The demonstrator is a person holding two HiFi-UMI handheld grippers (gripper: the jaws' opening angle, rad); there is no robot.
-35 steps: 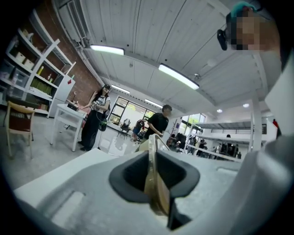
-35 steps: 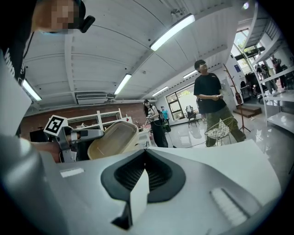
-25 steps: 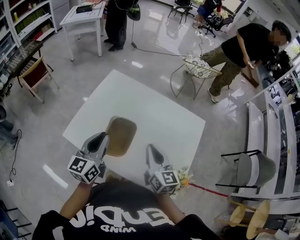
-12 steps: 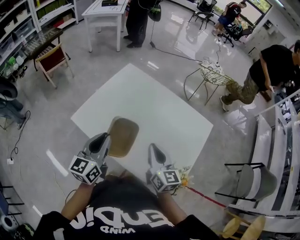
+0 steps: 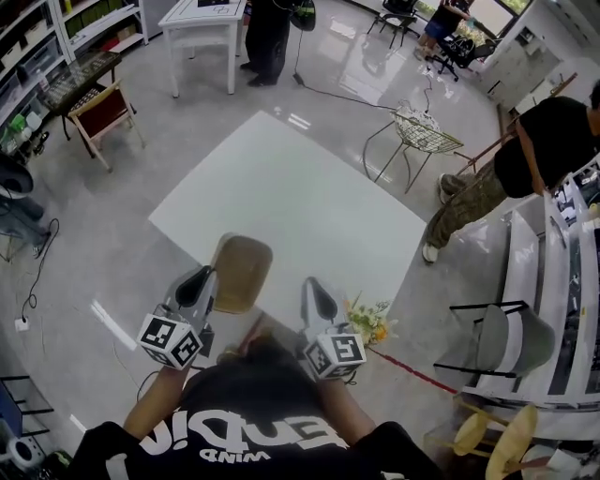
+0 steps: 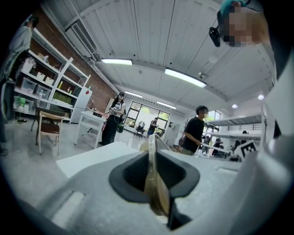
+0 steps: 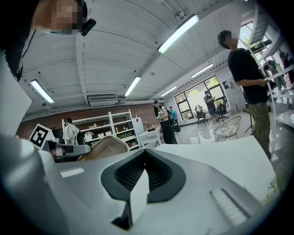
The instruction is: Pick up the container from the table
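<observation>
A tan, shallow container (image 5: 240, 272) hangs over the near edge of the white table (image 5: 291, 202). My left gripper (image 5: 201, 283) is shut on its left rim. In the left gripper view the thin tan rim (image 6: 154, 183) stands edge-on, pinched between the dark pads of that gripper (image 6: 154, 156). My right gripper (image 5: 312, 288) is to the right of the container, apart from it, jaws together and holding nothing. The right gripper view shows the container (image 7: 104, 148) at the left with the left gripper (image 7: 69, 150) on it.
A small bunch of flowers (image 5: 367, 321) lies on the floor by the table's near right corner. A wire chair (image 5: 424, 131) and a person (image 5: 539, 141) are at the right. A white desk (image 5: 202, 19) and a red-seated chair (image 5: 101, 111) stand at the back left.
Both grippers and the held container have drawn back toward the table's near edge. The table now lies farther ahead, and the flowers have come into view.
</observation>
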